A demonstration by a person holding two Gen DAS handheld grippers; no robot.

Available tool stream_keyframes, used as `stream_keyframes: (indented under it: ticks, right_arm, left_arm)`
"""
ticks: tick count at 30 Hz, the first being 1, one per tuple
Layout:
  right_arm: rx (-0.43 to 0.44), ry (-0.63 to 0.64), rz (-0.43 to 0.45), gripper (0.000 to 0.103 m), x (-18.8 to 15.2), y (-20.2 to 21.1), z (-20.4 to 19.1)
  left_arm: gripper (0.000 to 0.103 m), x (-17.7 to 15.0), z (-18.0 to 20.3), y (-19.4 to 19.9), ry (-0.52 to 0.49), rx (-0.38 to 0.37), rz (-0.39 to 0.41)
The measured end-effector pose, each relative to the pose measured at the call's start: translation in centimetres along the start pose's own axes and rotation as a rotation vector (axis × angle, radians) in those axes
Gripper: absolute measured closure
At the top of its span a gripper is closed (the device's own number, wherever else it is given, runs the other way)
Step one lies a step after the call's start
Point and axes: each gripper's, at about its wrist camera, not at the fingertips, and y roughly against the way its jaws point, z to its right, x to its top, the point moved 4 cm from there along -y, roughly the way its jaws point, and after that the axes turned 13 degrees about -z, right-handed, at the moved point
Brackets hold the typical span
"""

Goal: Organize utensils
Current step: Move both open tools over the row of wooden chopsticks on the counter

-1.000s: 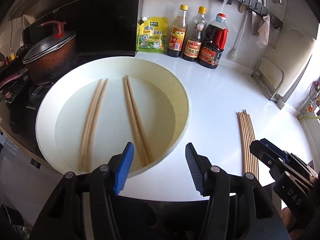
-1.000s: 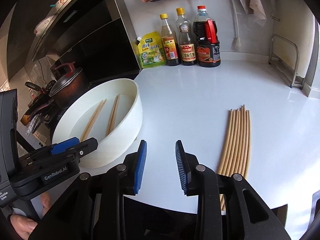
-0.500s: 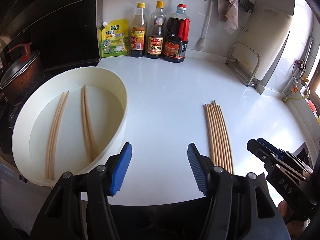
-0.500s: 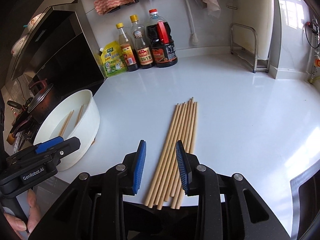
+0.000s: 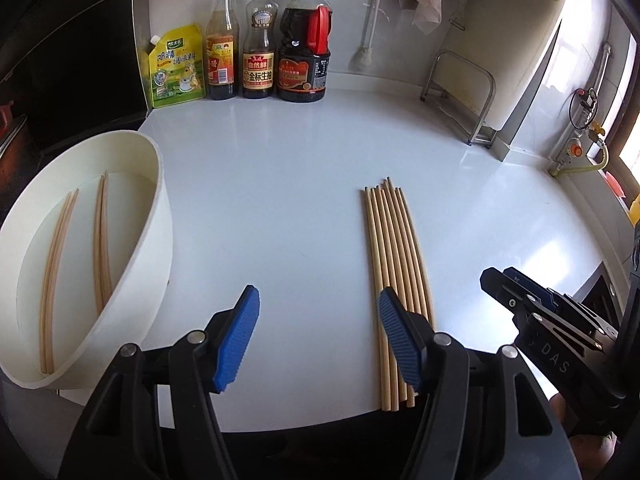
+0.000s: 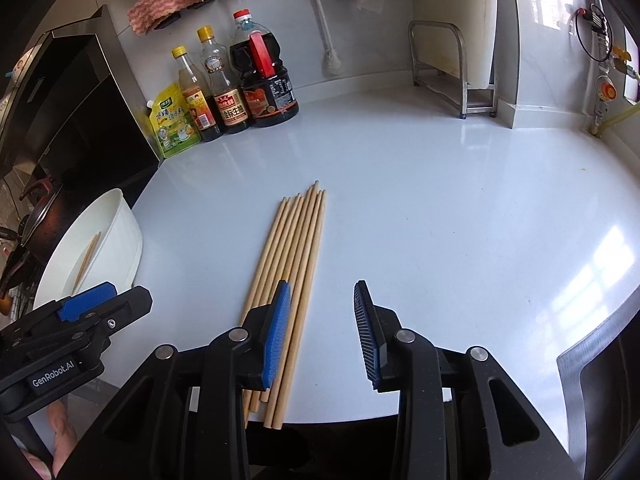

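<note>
We see the white counter (image 5: 280,184) first, then the white basin (image 5: 154,216) at its left edge with two pairs of chopsticks (image 5: 100,240) lying inside. The bundle of chopsticks (image 5: 394,264) lies flat mid-counter, long axis running from the near edge toward the sauce bottles (image 5: 260,40), tips away from us. Our left gripper (image 5: 320,320) is opening, nothing between its jaws. Our right gripper (image 6: 322,320) stands parted and empty, just right of the bundle.

Three sauce bottles (image 5: 264,40) beside a yellow seasoning pouch (image 5: 176,66) against the wall; metal rack (image 5: 460,96) farther right.
</note>
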Motion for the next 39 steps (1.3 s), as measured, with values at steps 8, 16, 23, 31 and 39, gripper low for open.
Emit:
stream_keyframes:
  ticks: [8, 16, 23, 31, 39]
  right_arm:
    - [-0.025, 0.008, -0.058, 0.068, 0.3, -3.3, 0.3]
    - [-0.061, 0.032, -0.086, 0.068, 0.3, -5.4, -0.3]
    - [-0.071, 0.052, -0.097, 0.068, 0.4, -6.1, -1.0]
    - [-0.096, 0.070, -0.107, 0.068, 0.2, -6.2, -1.2]
    - [-0.108, 0.061, -0.100, 0.068, 0.2, -6.1, -0.3]
  left_arm:
    - [0.041, 0.4, -0.1, -3.2, 0.008, 0.003, -0.058]
    - [0.040, 0.3, -1.0, -4.8, 0.023, 0.015, -0.095]
    - [0.040, 0.3, -1.4, -5.1, 0.026, 0.014, -0.110]
    - [0.040, 0.3, -1.4, -5.3, 0.029, 0.012, -0.117]
    - [0.039, 0.5, -0.7, -5.8, 0.019, 0.008, -0.119]
